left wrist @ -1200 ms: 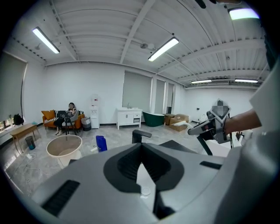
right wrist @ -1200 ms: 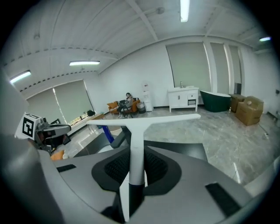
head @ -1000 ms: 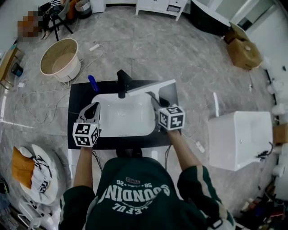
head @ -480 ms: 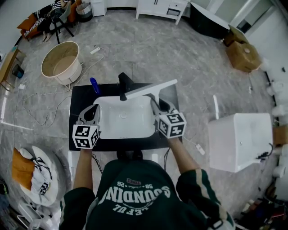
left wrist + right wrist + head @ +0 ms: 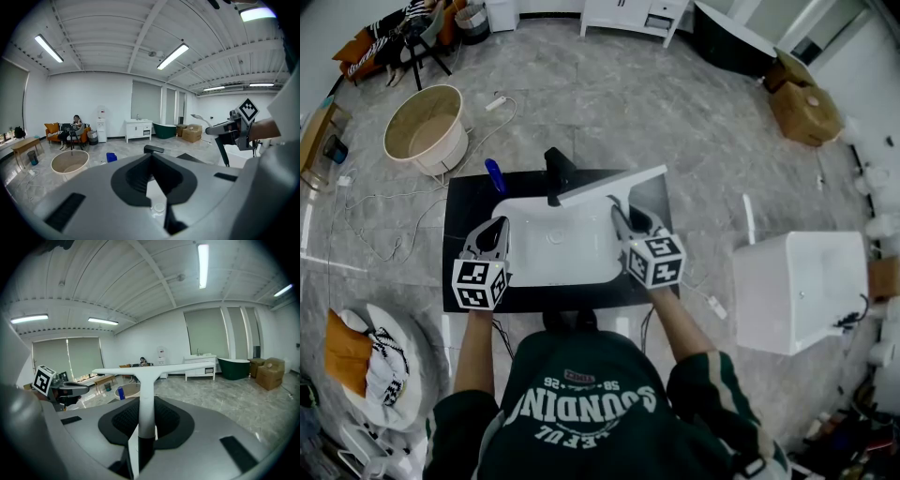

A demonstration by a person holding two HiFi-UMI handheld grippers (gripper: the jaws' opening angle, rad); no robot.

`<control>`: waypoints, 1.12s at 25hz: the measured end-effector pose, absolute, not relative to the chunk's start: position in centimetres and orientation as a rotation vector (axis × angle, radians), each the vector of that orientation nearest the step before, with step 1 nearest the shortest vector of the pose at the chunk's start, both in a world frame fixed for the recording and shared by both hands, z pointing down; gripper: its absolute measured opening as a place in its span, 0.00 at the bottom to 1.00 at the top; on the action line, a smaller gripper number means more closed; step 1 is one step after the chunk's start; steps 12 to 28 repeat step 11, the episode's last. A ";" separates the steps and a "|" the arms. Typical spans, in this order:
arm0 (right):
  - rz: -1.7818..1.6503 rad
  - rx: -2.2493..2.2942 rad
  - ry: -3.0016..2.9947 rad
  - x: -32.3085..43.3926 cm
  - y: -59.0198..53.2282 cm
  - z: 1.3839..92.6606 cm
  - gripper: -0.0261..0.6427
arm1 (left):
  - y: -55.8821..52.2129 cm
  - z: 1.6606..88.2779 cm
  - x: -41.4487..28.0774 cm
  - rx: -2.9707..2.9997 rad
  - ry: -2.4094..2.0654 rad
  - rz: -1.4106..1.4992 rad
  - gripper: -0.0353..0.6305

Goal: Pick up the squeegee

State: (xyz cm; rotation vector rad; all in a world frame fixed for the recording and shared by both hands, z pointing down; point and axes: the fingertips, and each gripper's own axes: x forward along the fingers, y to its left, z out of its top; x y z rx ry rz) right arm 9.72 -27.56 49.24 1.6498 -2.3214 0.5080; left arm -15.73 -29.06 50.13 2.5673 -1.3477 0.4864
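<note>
The squeegee [image 5: 610, 186] has a long white blade and a white handle. It hangs tilted over the back right corner of the white sink [image 5: 572, 255]. My right gripper [image 5: 624, 218] is shut on the handle. In the right gripper view the handle [image 5: 146, 401] runs straight out from between the jaws, with the blade across the top. My left gripper [image 5: 498, 225] hovers over the sink's left rim, shut with nothing in it. In the left gripper view its tips [image 5: 151, 161] meet above the sink drain.
The sink sits in a black counter [image 5: 465, 208] with a black faucet [image 5: 555, 170] and a blue bottle [image 5: 494, 174] at the back. A tan round tub [image 5: 425, 127] stands on the floor to the left, a white cabinet [image 5: 802, 291] to the right. Cables lie on the floor.
My right gripper has risen a little with the squeegee in it, and the blade has come up off the counter. The left gripper has stayed in place.
</note>
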 end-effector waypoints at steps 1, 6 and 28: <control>0.507 1.649 -2.322 9.7 -27.5 49.2 0.14 | -29.0 50.1 -15.7 2.568 -1.346 0.487 0.06; 0.511 1.645 -2.320 9.8 -27.2 49.3 0.14 | -28.8 50.3 -15.5 2.564 -1.343 0.492 0.06; 0.517 1.641 -2.313 10.2 -27.1 49.8 0.14 | -28.5 50.6 -15.3 2.556 -1.342 0.498 0.06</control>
